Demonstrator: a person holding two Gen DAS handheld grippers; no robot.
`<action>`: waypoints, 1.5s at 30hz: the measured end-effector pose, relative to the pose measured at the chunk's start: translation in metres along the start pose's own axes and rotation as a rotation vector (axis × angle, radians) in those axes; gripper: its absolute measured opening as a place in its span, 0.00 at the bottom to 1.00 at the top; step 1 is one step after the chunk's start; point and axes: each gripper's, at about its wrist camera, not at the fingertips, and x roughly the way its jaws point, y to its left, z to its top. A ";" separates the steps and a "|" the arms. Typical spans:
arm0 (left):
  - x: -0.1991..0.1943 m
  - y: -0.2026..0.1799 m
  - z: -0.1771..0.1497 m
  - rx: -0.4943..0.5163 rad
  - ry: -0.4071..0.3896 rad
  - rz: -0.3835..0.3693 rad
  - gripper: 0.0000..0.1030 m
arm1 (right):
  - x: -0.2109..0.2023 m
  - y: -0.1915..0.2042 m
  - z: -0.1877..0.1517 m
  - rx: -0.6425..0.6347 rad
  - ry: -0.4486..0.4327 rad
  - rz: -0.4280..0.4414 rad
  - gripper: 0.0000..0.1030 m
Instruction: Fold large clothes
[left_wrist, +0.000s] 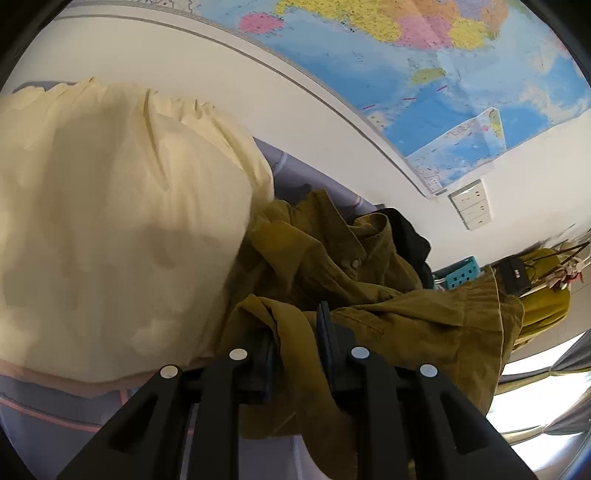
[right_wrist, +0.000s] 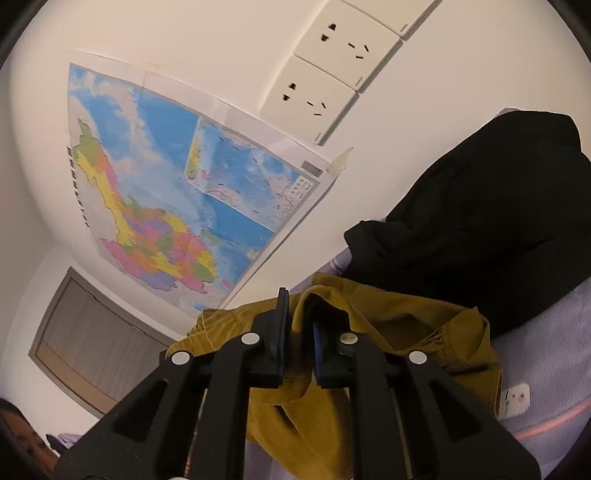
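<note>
A mustard-olive corduroy shirt (left_wrist: 332, 258) with a collar and a white button lies crumpled on a lavender bedsheet (left_wrist: 44, 406). My left gripper (left_wrist: 295, 332) is shut on a fold of this shirt, with cloth bunched between its fingers. In the right wrist view my right gripper (right_wrist: 300, 325) is shut on another fold of the same shirt (right_wrist: 388, 317), which hangs below the fingers. Both grippers hold the shirt lifted a little off the bed.
A cream pillow (left_wrist: 110, 221) fills the left of the left wrist view. A black garment (right_wrist: 480, 203) lies on the bed beside the shirt. A map (right_wrist: 166, 192) and wall sockets (right_wrist: 325, 74) are on the white wall. A teal basket (left_wrist: 461, 275) stands far right.
</note>
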 end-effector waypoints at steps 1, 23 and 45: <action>0.001 0.000 0.000 0.001 0.000 0.008 0.20 | 0.002 -0.001 0.001 0.004 0.003 -0.004 0.13; 0.013 -0.004 0.000 -0.033 -0.038 0.082 0.27 | 0.045 0.086 -0.064 -0.495 0.087 -0.215 0.72; 0.020 -0.058 -0.020 0.326 -0.154 0.338 0.71 | 0.204 0.087 -0.116 -0.678 0.323 -0.375 0.74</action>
